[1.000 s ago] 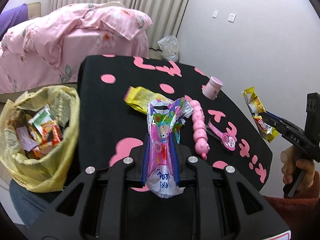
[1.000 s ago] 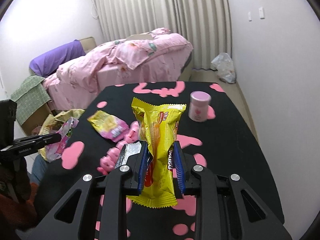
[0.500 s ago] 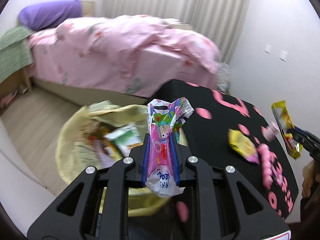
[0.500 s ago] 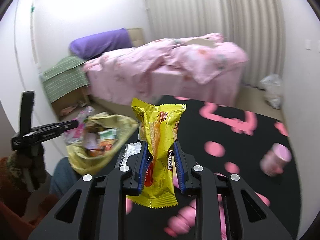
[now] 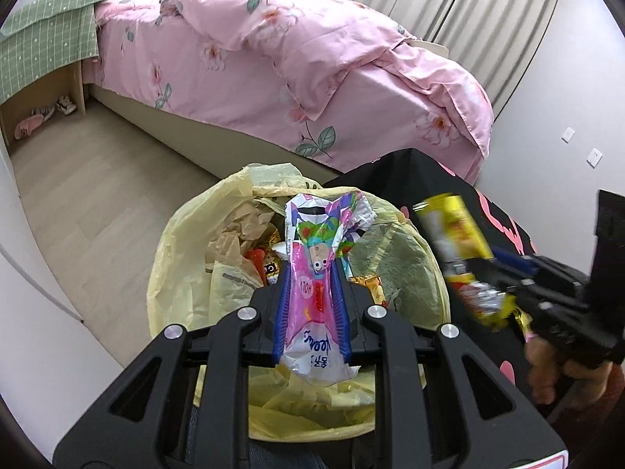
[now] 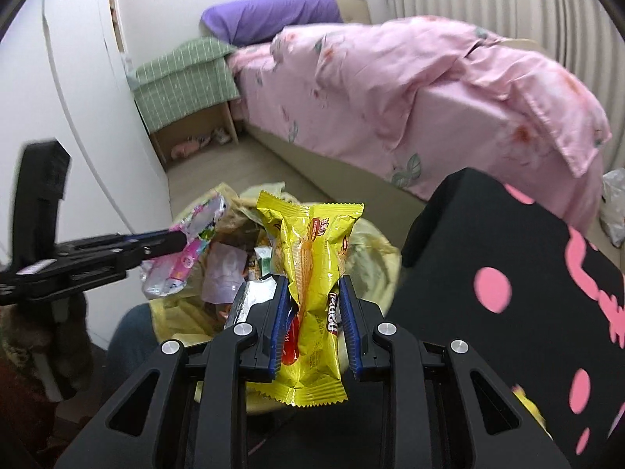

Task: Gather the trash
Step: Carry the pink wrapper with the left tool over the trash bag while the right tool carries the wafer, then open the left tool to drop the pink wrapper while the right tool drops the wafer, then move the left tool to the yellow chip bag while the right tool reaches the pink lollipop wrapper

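My left gripper (image 5: 310, 273) is shut on a pink and multicoloured snack wrapper (image 5: 312, 297) and hangs right over the open yellow trash bag (image 5: 183, 242), which holds several wrappers. My right gripper (image 6: 312, 285) is shut on a yellow snack packet (image 6: 312, 273) with a silver wrapper (image 6: 250, 297) tucked beside it, also above the trash bag (image 6: 371, 246). In the left wrist view the right gripper (image 5: 504, 265) enters from the right with its yellow packet (image 5: 457, 242). In the right wrist view the left gripper (image 6: 179, 240) reaches in from the left with the pink wrapper (image 6: 183, 262).
A black table with pink shapes (image 6: 527, 293) stands right of the bag. A bed with a pink floral quilt (image 5: 312, 66) lies behind, a green-covered nightstand (image 5: 43, 39) at its head. Wooden floor (image 5: 97, 195) stretches left of the bag. A white wall (image 6: 78, 117) is at left.
Both grippers swung left off the black table with their wrappers. They now hang over the yellow trash bag, closer together. Their grips have not changed.
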`<action>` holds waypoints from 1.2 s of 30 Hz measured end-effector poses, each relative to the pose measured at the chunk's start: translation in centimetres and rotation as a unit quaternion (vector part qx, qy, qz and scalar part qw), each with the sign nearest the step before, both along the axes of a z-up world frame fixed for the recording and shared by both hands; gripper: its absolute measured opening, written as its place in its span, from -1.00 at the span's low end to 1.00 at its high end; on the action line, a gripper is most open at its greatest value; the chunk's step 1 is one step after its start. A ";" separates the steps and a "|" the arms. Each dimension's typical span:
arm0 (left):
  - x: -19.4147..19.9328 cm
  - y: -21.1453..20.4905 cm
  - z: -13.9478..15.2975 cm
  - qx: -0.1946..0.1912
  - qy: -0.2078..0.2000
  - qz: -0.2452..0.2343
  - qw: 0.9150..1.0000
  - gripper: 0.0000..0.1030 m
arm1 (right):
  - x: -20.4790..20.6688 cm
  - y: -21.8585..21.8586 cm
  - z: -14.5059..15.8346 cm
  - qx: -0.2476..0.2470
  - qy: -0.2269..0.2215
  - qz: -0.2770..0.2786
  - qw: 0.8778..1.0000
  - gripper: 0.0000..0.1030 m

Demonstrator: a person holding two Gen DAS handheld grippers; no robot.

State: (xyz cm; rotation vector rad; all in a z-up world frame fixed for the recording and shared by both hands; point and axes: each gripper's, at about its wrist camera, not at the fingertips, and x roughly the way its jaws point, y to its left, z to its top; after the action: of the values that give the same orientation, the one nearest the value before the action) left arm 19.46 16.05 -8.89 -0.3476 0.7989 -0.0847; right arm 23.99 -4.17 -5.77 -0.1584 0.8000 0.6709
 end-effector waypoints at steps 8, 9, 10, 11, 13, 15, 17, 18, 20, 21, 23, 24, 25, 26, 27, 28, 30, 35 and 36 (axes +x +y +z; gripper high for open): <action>1.1 0.2 -1.0 -0.001 0.010 0.001 1.000 -0.64 | 1.9 1.8 -2.6 -0.043 0.006 0.003 0.999 -0.34; 1.1 0.2 -1.0 0.000 0.008 0.001 1.000 -0.63 | 2.0 1.8 -2.7 -0.041 0.008 0.004 0.999 -0.30; 1.1 0.2 -0.9 0.000 0.006 0.001 1.000 -0.59 | 2.0 1.7 -2.8 -0.036 0.012 0.007 0.999 -0.24; 1.1 0.3 -0.8 -0.003 0.002 0.003 1.000 -0.51 | 2.0 1.7 -2.8 -0.033 0.014 0.009 0.999 -0.19; 0.9 0.7 -0.5 -0.015 -0.009 0.009 1.000 -0.28 | 1.7 1.6 -2.8 -0.026 0.009 0.010 1.000 -0.10; 0.6 1.1 -0.2 -0.024 -0.019 0.016 0.999 0.00 | 1.4 1.6 -2.6 -0.025 -0.001 0.011 1.000 -0.03; 0.3 1.4 0.2 -0.028 -0.027 0.025 0.999 0.16 | 1.0 1.5 -2.4 -0.023 -0.006 0.015 1.000 0.02; 0.3 1.5 0.4 -0.030 -0.028 0.026 0.999 0.24 | 0.9 1.5 -2.3 -0.021 -0.006 0.019 1.000 0.02; 0.1 1.6 0.7 -0.039 -0.034 0.022 0.998 0.29 | 0.8 1.4 -1.9 -0.017 -0.008 0.022 1.000 0.03; 0.1 1.6 0.8 -0.042 -0.036 0.021 0.998 0.31 | 0.8 1.3 -1.8 -0.014 -0.010 0.021 1.000 0.03; -0.1 1.8 1.2 -0.046 -0.042 0.028 0.998 0.33 | 0.6 0.9 -1.4 -0.010 -0.016 0.017 1.000 0.04; -0.2 1.8 1.4 -0.047 -0.044 0.031 0.997 0.33 | 0.4 0.6 -1.1 -0.010 -0.019 0.014 1.000 0.04; -0.4 1.9 1.7 -0.048 -0.048 0.036 0.997 0.34 | 0.3 0.3 -0.9 -0.010 -0.021 0.013 1.000 0.04; -0.6 1.8 2.0 -0.046 -0.051 0.039 0.997 0.34 | -0.1 -0.1 -0.5 -0.008 -0.026 0.010 1.000 0.04; -0.8 1.7 2.3 -0.043 -0.055 0.041 0.997 0.34 | -0.3 -0.4 -0.2 -0.008 -0.030 0.007 0.999 0.04; -0.9 1.4 2.6 -0.037 -0.058 0.040 0.997 0.34 | -0.7 -1.0 0.3 -0.006 -0.038 0.000 0.999 0.04; -1.1 0.8 3.2 -0.030 -0.065 0.033 0.997 0.34 | -1.4 -2.1 1.0 0.000 -0.045 -0.009 0.999 0.04; -1.6 -2.4 4.2 -0.005 -0.080 -0.005 0.997 0.34 | -4.0 -6.9 2.7 0.011 -0.072 -0.042 0.996 0.04; -1.6 -3.2 4.3 -0.003 -0.081 -0.018 0.997 0.34 | -4.6 -7.9 2.8 0.008 -0.076 -0.049 0.996 0.04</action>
State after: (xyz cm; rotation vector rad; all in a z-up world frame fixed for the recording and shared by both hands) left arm 17.86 12.84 -4.62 -0.3270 0.6446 -0.1478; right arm 19.42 -12.04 -2.98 -0.1529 0.6519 0.5661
